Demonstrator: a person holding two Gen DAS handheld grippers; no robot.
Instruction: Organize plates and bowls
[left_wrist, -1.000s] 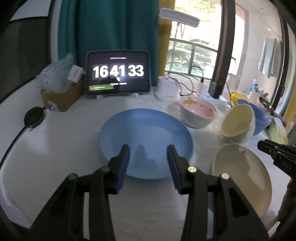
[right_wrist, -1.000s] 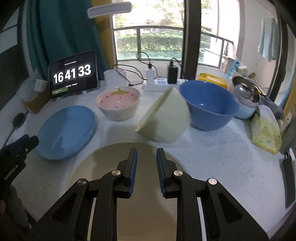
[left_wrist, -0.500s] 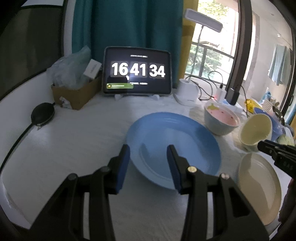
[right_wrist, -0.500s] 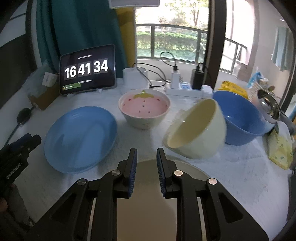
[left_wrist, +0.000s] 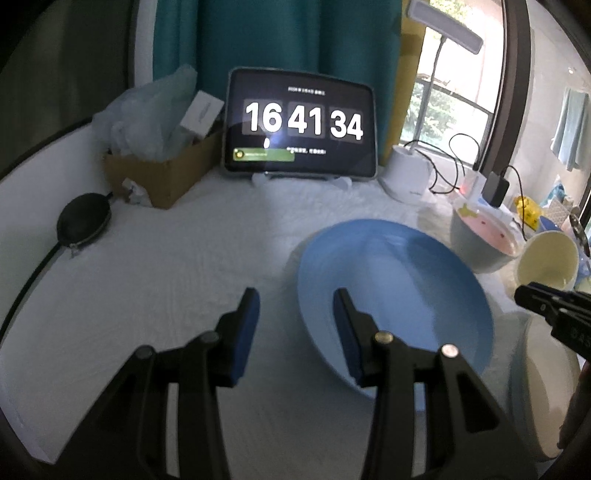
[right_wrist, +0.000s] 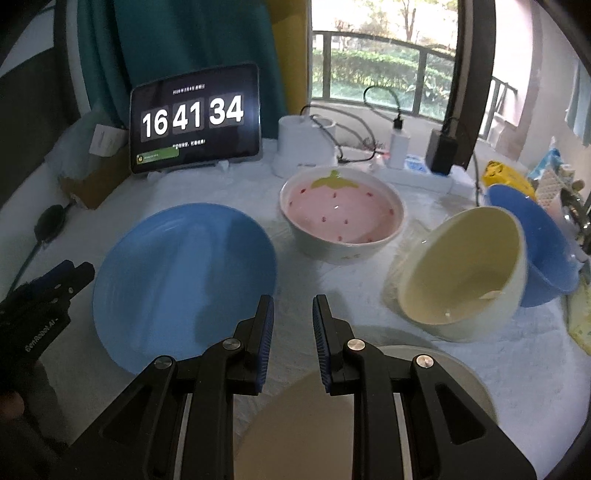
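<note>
A blue plate (left_wrist: 395, 288) (right_wrist: 184, 284) lies on the white tablecloth. My left gripper (left_wrist: 295, 314) is open and empty, over the plate's left rim. A cream plate (right_wrist: 436, 373) (left_wrist: 546, 387) lies under my right gripper (right_wrist: 293, 317), which is open a little and empty, above that plate's far rim. A cream bowl (right_wrist: 461, 273) (left_wrist: 546, 258) lies tipped on its side, leaning against a blue bowl (right_wrist: 546, 243). A pink strawberry bowl (right_wrist: 341, 218) (left_wrist: 484, 236) stands upright behind them.
A tablet clock (left_wrist: 301, 122) stands at the back. A cardboard box with bags (left_wrist: 159, 162) and a black pouch (left_wrist: 84, 223) are at the left. A white lamp base (right_wrist: 304, 146), chargers and cables (right_wrist: 439, 151) sit behind the bowls.
Both grippers have swung to the left and pulled back. The blue plate has shifted to the right in the left view. The right gripper has come off the middle of the cream plate to its far rim.
</note>
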